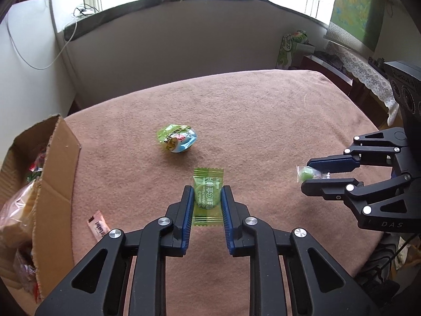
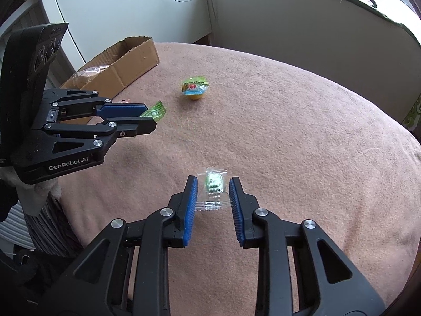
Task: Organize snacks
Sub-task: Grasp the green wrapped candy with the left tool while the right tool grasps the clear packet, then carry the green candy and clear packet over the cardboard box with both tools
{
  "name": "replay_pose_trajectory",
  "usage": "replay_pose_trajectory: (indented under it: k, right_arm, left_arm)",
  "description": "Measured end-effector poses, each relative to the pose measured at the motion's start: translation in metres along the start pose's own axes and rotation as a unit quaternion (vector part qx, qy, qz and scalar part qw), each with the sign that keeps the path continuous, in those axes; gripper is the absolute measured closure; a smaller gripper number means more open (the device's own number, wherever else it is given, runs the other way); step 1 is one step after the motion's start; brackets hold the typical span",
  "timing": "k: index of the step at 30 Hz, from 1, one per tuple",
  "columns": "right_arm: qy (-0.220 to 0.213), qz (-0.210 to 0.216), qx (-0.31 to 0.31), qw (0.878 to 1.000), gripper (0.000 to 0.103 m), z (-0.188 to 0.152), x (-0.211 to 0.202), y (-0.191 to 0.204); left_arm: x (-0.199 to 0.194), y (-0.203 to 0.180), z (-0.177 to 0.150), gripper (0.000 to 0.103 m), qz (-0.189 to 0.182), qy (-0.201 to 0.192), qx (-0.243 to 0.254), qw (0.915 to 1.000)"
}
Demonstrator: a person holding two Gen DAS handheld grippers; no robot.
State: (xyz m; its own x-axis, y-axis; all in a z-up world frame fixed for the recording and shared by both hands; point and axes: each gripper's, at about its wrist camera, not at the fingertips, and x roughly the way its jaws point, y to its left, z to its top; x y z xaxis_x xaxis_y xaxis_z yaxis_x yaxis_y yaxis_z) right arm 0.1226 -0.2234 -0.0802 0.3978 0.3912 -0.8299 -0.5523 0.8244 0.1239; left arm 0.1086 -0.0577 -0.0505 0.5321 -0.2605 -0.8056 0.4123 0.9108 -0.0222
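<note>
Pinched flat between the left gripper's (image 1: 207,197) pads, the green foil plum-candy sachet (image 1: 208,194) hangs above the pink blanket (image 1: 263,121), while the right gripper (image 2: 213,192) clamps a clear-wrapped green candy (image 2: 214,184), both seemingly bound for the far-left brown cardboard box (image 1: 56,168).

Left gripper (image 1: 208,197) and right gripper (image 2: 213,192) each clamp a candy.

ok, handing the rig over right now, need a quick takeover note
Left gripper: shut on the flat green plum-slice sachet.
Right gripper: shut on the clear-wrapped green candy.
Both are held above the pink blanket-covered table.
Open cardboard box at the left already holds snacks.
Left to do: drop both in, then the round jelly cup and the pink sachet beside the box.
</note>
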Motion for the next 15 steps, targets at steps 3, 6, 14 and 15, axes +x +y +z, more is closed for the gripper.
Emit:
replay_pose_trajectory:
  k: [3, 6, 14, 15]
  right_arm:
    - [-0.004, 0.001, -0.005, 1.0, 0.077, 0.005, -0.004, 0.007]
    - [-0.009, 0.003, -0.014, 1.0, 0.077, 0.012, -0.009, 0.017]
    - [-0.026, 0.013, -0.046, 0.999, 0.077, 0.036, -0.018, 0.055]
    - [-0.027, 0.016, -0.05, 0.998, 0.077, 0.039, -0.018, 0.061]
  left_arm:
    - [-0.012, 0.002, -0.002, 0.084, 0.003, -0.01, -0.004, 0.9999]
    - [-0.024, 0.007, -0.005, 0.084, 0.007, -0.02, -0.013, 0.9997]
    - [-0.054, 0.026, -0.017, 0.084, 0.021, -0.043, -0.037, 0.9982]
    - [-0.058, 0.029, -0.019, 0.084, 0.024, -0.046, -0.04, 0.9978]
